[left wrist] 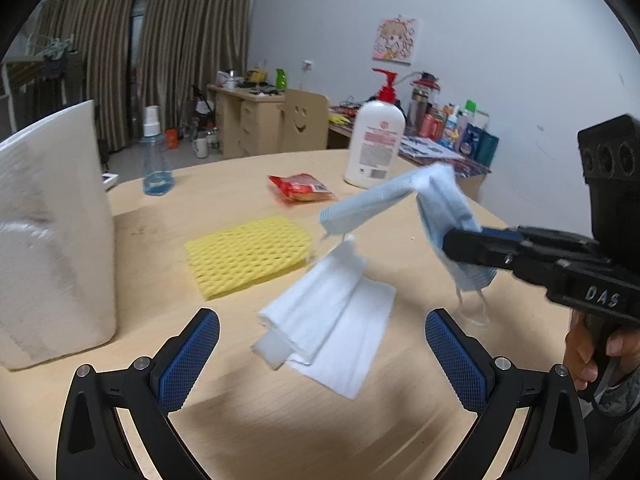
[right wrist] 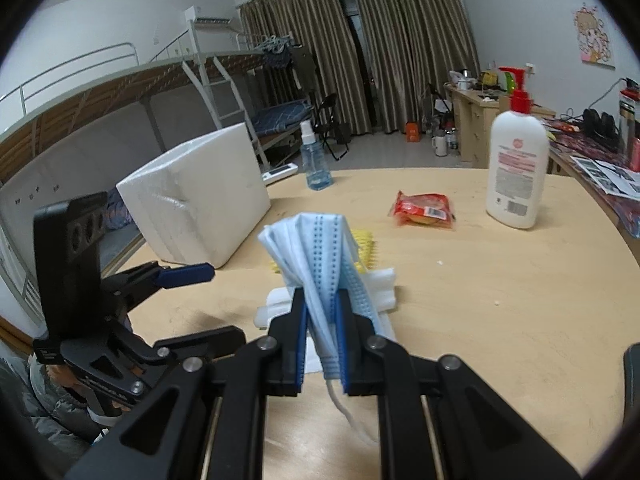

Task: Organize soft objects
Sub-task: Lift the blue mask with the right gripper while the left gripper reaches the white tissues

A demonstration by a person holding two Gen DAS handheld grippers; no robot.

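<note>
mask: my right gripper (right wrist: 322, 308) pinches a blue face mask (right wrist: 320, 248) above the table (right wrist: 500, 280), its ends drooping either side
left gripper (left wrist: 322, 344): my jaws are spread wide, nothing between them
white cloth (left wrist: 332, 320): folded on the table, under the mask
yellow sponge (left wrist: 248, 254): just beyond the cloth
foam box (right wrist: 196, 192): farther left
red packet (right wrist: 424, 208), lotion bottle (right wrist: 516, 168): farther back

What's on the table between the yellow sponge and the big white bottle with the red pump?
A red snack packet, seen in both wrist views.
</note>
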